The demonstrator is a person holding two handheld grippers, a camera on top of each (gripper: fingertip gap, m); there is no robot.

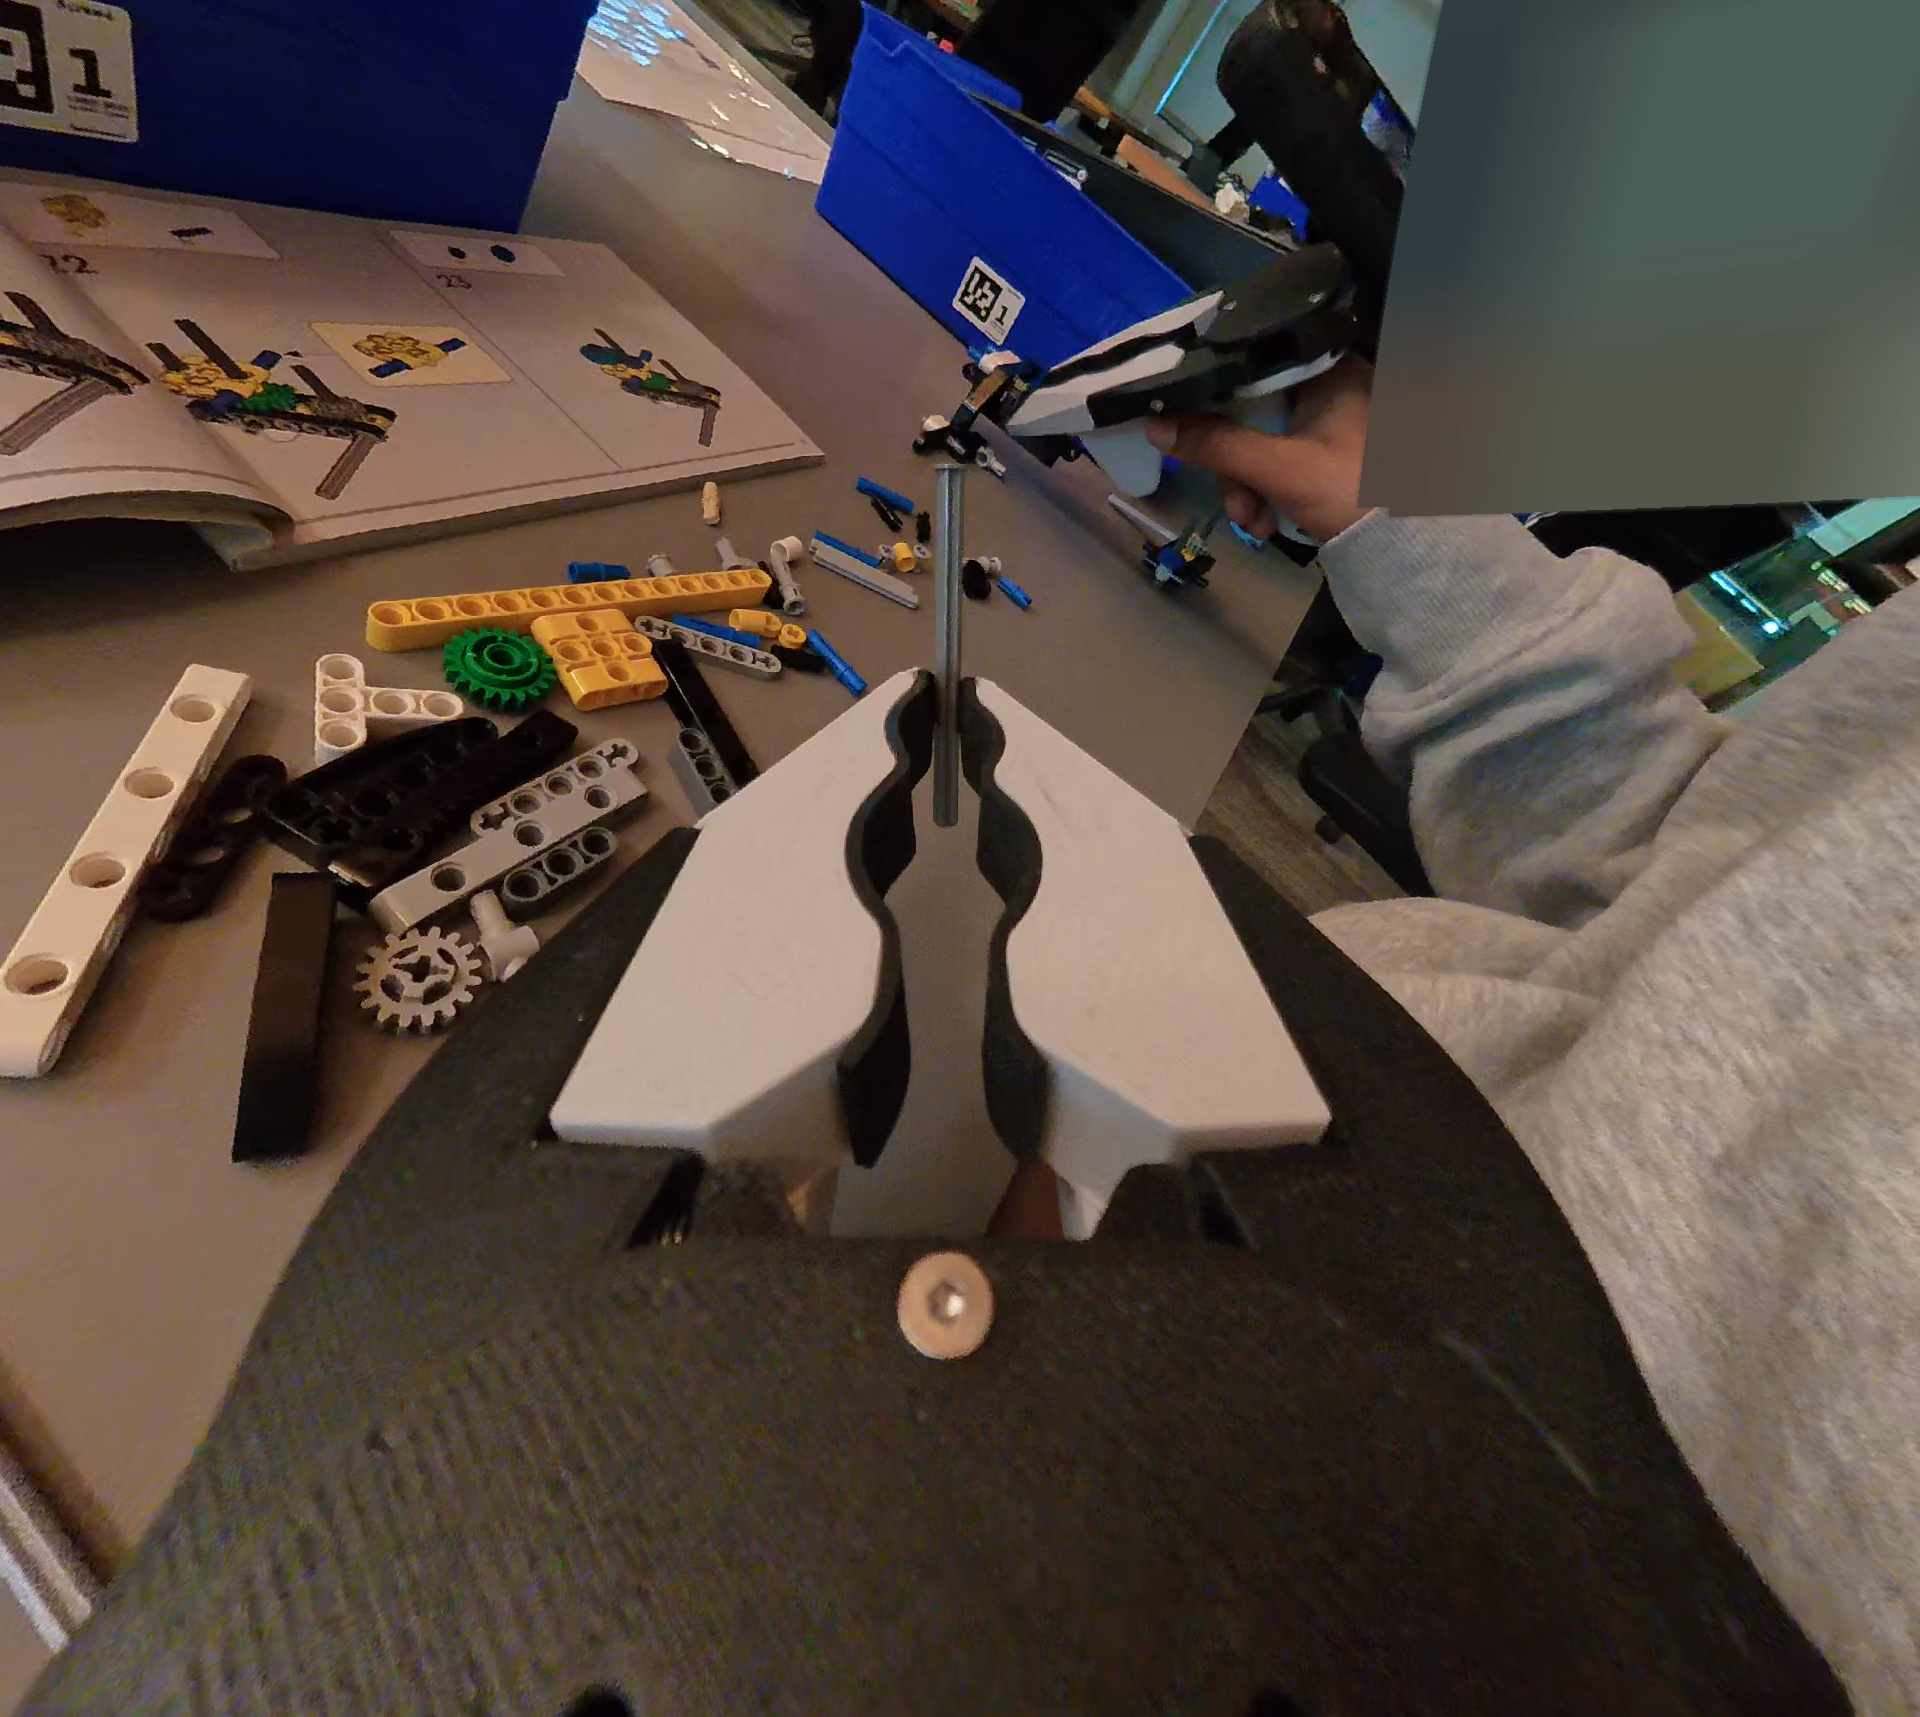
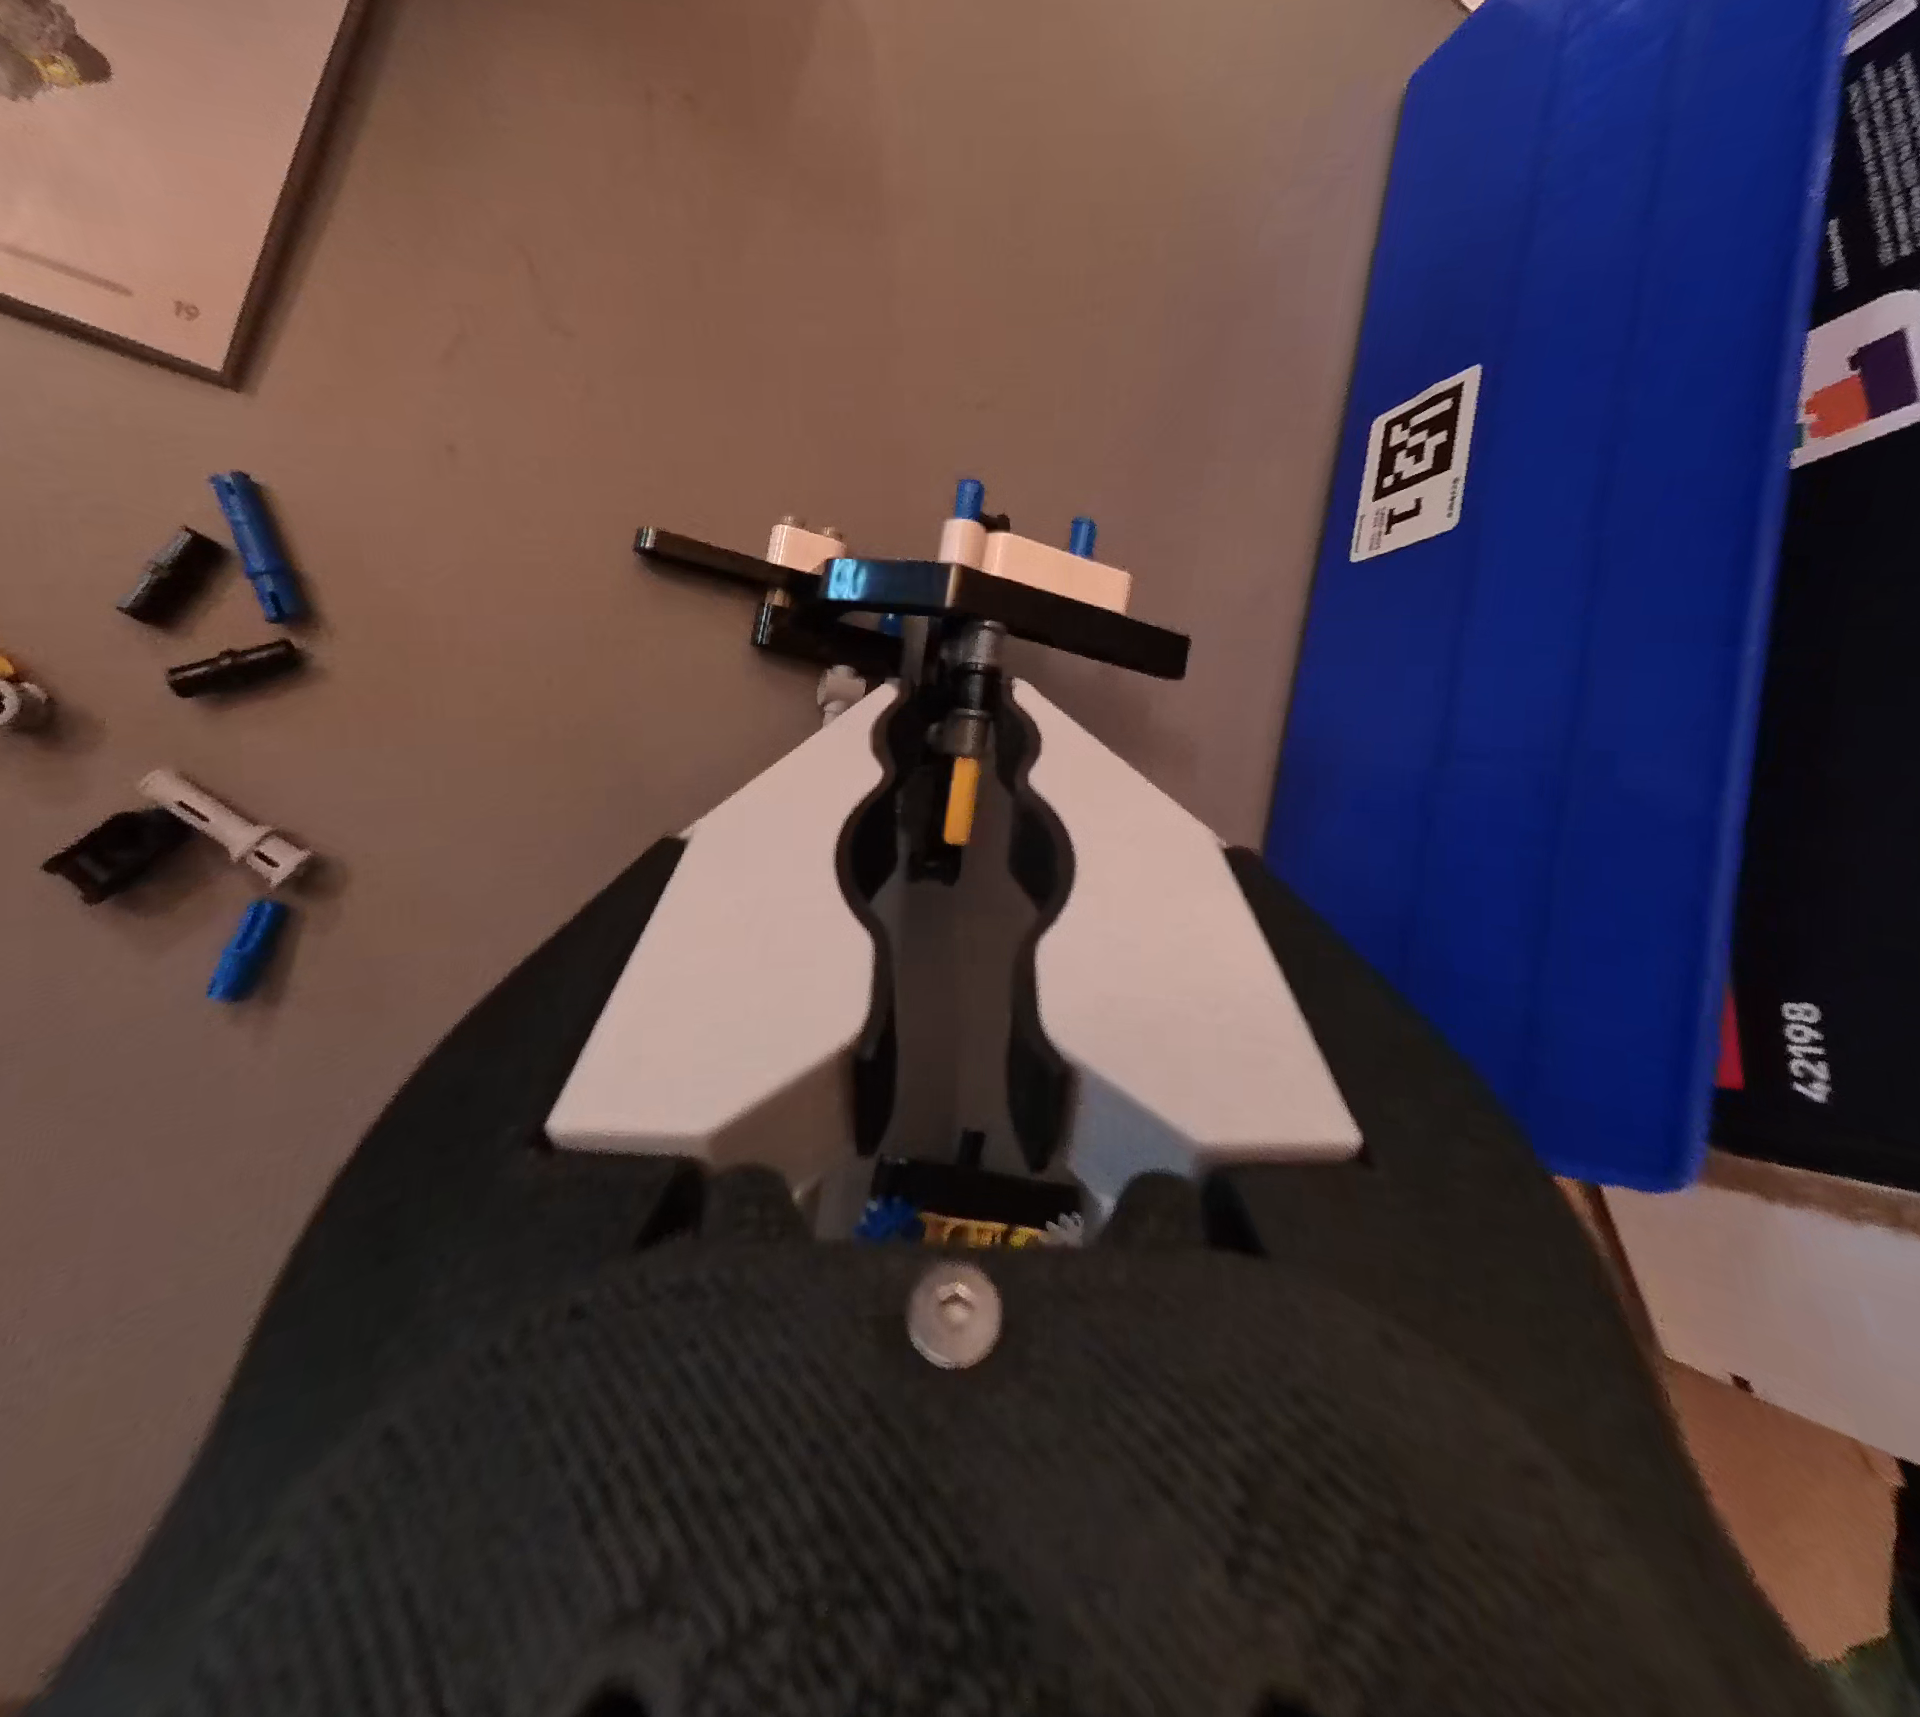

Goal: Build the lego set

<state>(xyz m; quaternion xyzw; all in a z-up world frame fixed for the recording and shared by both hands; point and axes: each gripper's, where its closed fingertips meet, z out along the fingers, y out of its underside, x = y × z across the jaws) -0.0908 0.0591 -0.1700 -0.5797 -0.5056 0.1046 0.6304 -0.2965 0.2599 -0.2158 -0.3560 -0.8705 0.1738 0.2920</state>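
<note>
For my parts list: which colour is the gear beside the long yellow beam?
Green gear; the left wrist view shows it best, on the table.

The left gripper (image 1: 943,701) is held low and level, its fingertips pinched nearly together. The right gripper (image 2: 951,711) is carried farther off, gripped by a hand (image 1: 1262,462) in a grey sleeve (image 1: 1507,659), its fingertips likewise drawn close.

blue bins (image 1: 977,213), upper left and centre, tagged | black office chair (image 1: 1320,109), upper right | grey surface (image 1: 727,233)
</note>
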